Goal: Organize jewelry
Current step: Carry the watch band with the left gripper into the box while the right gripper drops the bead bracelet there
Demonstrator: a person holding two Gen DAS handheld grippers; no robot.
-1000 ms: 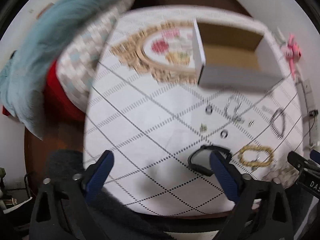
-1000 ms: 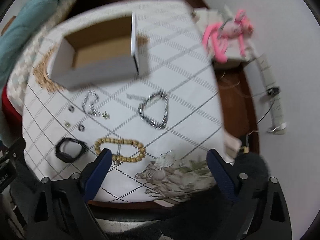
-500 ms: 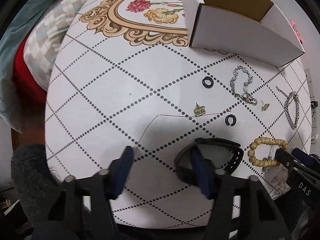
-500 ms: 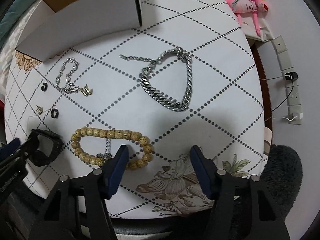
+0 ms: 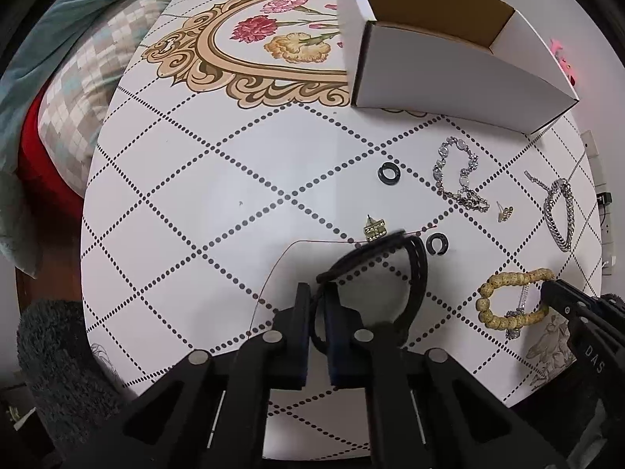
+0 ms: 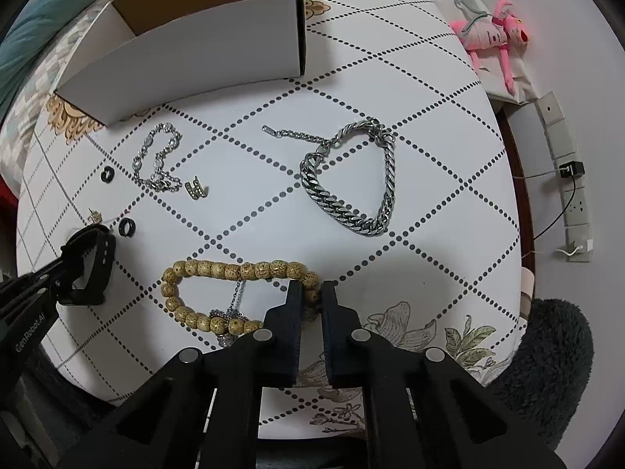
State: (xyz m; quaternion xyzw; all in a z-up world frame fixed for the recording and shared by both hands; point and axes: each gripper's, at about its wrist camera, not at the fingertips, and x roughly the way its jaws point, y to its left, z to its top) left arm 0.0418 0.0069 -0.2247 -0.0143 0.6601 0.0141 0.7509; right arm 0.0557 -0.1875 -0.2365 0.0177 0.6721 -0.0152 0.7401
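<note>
My left gripper [image 5: 318, 293] is shut on a black band bracelet [image 5: 414, 269], also seen in the right wrist view [image 6: 95, 258]. My right gripper [image 6: 310, 293] is shut on the wooden bead bracelet [image 6: 234, 271], which also shows in the left wrist view [image 5: 508, 301]. On the table lie a thick silver chain bracelet [image 6: 351, 183], a thin silver bracelet [image 6: 158, 162], two black rings [image 5: 388, 172] [image 5: 437, 243] and two gold earrings [image 5: 375, 228] [image 5: 506, 213]. An open white cardboard box [image 5: 449, 62] stands at the back.
The round table [image 5: 195, 195] has a dotted diamond cloth with a floral medallion. A thin red thread [image 5: 312, 242] lies by the left gripper. Pillows [image 5: 78, 70] sit to the left. A pink plush toy [image 6: 492, 35] and power strips [image 6: 566, 179] lie off the right edge.
Both grippers came down to the table and closed: the left onto the black band bracelet, the right onto the bead bracelet.
</note>
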